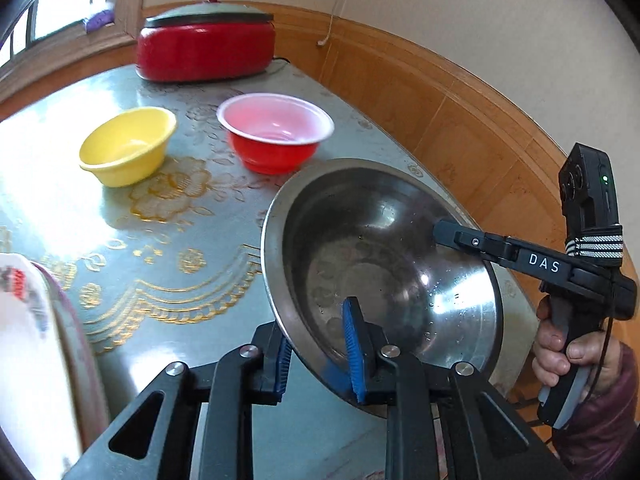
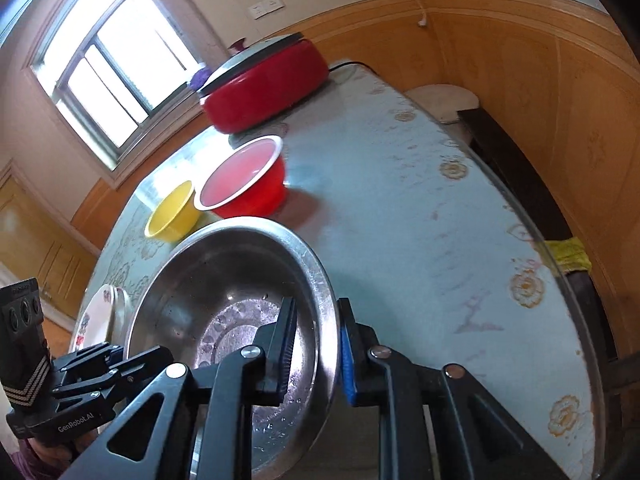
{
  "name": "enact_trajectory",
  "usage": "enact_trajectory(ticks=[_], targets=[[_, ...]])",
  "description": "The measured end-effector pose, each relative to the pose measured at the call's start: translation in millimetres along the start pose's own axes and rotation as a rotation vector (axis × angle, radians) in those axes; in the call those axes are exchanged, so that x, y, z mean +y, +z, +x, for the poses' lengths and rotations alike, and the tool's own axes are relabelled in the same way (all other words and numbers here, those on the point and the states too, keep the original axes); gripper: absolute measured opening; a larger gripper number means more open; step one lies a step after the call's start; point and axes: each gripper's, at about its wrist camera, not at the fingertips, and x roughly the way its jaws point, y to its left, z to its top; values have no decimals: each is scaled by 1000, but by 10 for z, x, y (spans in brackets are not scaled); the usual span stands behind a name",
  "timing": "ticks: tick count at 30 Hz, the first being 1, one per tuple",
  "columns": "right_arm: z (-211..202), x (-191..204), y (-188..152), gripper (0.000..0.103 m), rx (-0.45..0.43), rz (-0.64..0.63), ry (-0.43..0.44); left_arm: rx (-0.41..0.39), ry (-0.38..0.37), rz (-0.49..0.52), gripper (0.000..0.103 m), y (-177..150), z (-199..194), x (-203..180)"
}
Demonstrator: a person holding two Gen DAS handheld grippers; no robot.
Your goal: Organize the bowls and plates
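Observation:
A large steel basin is held tilted above the table by both grippers. My left gripper is shut on its near rim, one blue pad inside, one outside. My right gripper is shut on the opposite rim of the steel basin and shows in the left wrist view. A red bowl with a white rim and a yellow bowl stand beyond the basin. Patterned white plates lie at the left.
A red electric pot with a grey lid stands at the table's far end. The floral blue tablecloth covers the round table. Wood-panelled wall runs along the right; a chair stands beside the table edge.

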Motion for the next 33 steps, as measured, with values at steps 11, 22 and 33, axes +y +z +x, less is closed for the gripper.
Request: enact_trajectory(ticks=[11,22,33], targets=[[355,406,-31,20,131,-91,130,33,90,-41,31,-283,-241,329],[458,576,-38,21,173,-186,166,0,165,-72,42,-361,-276,385],[462,530,84,25,173,-178,198,-87,185,-105,43,-319,-574,476]])
